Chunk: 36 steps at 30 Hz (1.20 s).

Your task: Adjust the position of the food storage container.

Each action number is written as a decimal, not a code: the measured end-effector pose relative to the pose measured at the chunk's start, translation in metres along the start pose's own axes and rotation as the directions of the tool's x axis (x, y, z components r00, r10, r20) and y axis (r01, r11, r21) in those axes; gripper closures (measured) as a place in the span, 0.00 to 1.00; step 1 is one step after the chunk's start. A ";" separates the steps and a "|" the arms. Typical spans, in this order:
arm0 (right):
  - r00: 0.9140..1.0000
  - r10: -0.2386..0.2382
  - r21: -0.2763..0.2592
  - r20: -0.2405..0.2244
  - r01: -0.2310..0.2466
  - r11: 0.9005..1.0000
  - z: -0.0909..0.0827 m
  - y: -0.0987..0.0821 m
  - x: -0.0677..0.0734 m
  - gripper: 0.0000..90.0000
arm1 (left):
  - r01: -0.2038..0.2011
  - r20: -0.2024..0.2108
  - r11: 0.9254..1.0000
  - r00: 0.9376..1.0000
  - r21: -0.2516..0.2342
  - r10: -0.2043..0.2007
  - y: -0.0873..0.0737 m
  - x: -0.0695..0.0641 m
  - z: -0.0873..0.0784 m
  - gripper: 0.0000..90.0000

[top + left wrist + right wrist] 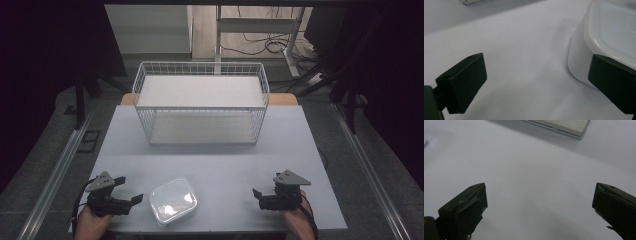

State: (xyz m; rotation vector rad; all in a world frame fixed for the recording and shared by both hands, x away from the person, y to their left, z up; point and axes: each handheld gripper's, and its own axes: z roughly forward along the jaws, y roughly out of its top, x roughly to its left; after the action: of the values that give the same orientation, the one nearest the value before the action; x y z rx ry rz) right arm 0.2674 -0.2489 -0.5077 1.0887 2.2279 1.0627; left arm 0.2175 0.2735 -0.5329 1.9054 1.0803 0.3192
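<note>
My left gripper, jaws spread and empty, sits just beside the clear, lidded, rounded-square plastic container, which lies toward its right jaw. My right gripper, also spread, is farther off. White wire basket beyond.

Lidded container on table, before wire basket.

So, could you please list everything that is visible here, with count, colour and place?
table: one, pale grey, under everything
wire basket: one, white, two-level, far middle of the table
plastic container: one, clear with lid, near edge, just right of the left gripper
desk frame and cables: white frame, dark cables, on the floor behind
left gripper: one, black, open, near-left, beside the container
right gripper: one, black, open, near-right, over bare table
</note>
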 end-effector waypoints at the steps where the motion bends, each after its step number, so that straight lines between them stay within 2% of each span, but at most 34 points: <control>1: 1.000 -0.014 0.006 -0.007 0.014 1.000 0.001 0.000 0.001 0.00 | -0.004 -0.003 1.000 1.000 0.006 0.004 0.000 0.000 0.000 0.02; 5: 0.999 -0.033 0.023 -0.023 0.034 0.999 0.003 0.000 0.004 0.00 | -0.011 -0.006 1.000 1.000 0.020 0.011 0.000 -0.001 0.000 0.02; 15: 1.000 -0.004 0.014 -0.027 0.004 1.000 0.002 0.001 0.004 0.00 | -0.014 -0.001 0.998 1.000 0.063 0.014 0.002 -0.006 0.001 0.02; 16: 1.000 0.002 0.012 -0.020 -0.002 1.000 0.002 0.001 0.005 0.00 | -0.011 0.018 0.998 1.000 0.059 0.010 0.001 -0.007 -0.002 0.02; 20: 1.000 0.010 0.012 -0.016 -0.010 1.000 0.003 0.002 0.006 0.00 | 0.000 0.035 0.998 0.999 0.061 -0.002 0.001 -0.011 -0.006 0.05; 23: 1.000 0.019 0.008 -0.015 -0.019 1.000 0.004 0.004 0.009 0.00 | 0.009 0.067 0.998 0.998 0.066 -0.014 0.000 -0.015 -0.010 0.14; 24: 1.000 0.018 0.000 -0.025 -0.018 1.000 0.003 0.006 0.011 0.00 | 0.004 0.077 0.998 0.997 0.068 -0.009 0.000 -0.017 -0.011 0.22; 25: 1.000 0.018 0.000 -0.025 -0.018 1.000 0.003 0.006 0.011 0.00 | 0.000 0.084 0.998 0.996 0.068 -0.005 0.000 -0.020 -0.013 0.22; 26: 1.000 0.010 0.002 -0.029 -0.010 1.000 0.002 0.009 0.015 0.00 | -0.006 0.093 0.998 0.996 0.070 0.000 0.000 -0.022 -0.014 0.31; 27: 1.000 0.010 0.002 -0.029 -0.010 1.000 0.002 0.009 0.015 0.00 | -0.011 0.102 0.997 0.995 0.072 0.004 0.000 -0.025 -0.016 0.31; 29: 0.998 -0.003 0.011 -0.058 0.003 1.000 0.002 0.011 0.018 0.00 | -0.026 0.126 0.997 0.992 0.074 0.016 0.001 -0.030 -0.017 0.40; 30: 0.997 -0.013 0.027 -0.080 0.016 1.000 0.004 0.012 0.022 0.00 | -0.044 0.150 0.995 0.988 0.086 0.030 0.001 -0.035 -0.018 0.51; 31: 0.997 -0.013 0.027 -0.080 0.016 1.000 0.004 0.012 0.022 0.00 | -0.044 0.150 0.995 0.988 0.086 0.030 0.001 -0.035 -0.018 0.54; 32: 0.996 -0.015 0.029 -0.086 0.018 0.999 0.005 0.013 0.024 0.00 | -0.054 0.156 0.994 0.987 0.097 0.038 0.001 -0.038 -0.018 0.54; 34: 0.994 -0.021 0.041 -0.107 0.026 0.999 0.007 0.014 0.028 0.00 | -0.049 0.151 0.989 0.988 0.141 0.027 0.001 -0.044 -0.015 0.64; 35: 0.993 -0.025 0.043 -0.117 0.030 0.999 0.007 0.016 0.031 0.00 | -0.039 0.135 0.985 0.991 0.166 0.016 0.001 -0.047 -0.012 0.75; 36: 0.992 -0.029 0.042 -0.121 0.034 0.999 0.008 0.017 0.033 0.00 | -0.030 0.128 0.977 0.992 0.213 0.003 0.001 -0.052 -0.007 0.81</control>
State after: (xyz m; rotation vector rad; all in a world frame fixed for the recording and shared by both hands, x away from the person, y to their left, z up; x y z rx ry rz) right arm 0.2606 -0.2126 -0.5008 1.0287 2.3655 1.0973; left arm 0.1834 0.2362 -0.5179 2.0955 1.0481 0.0903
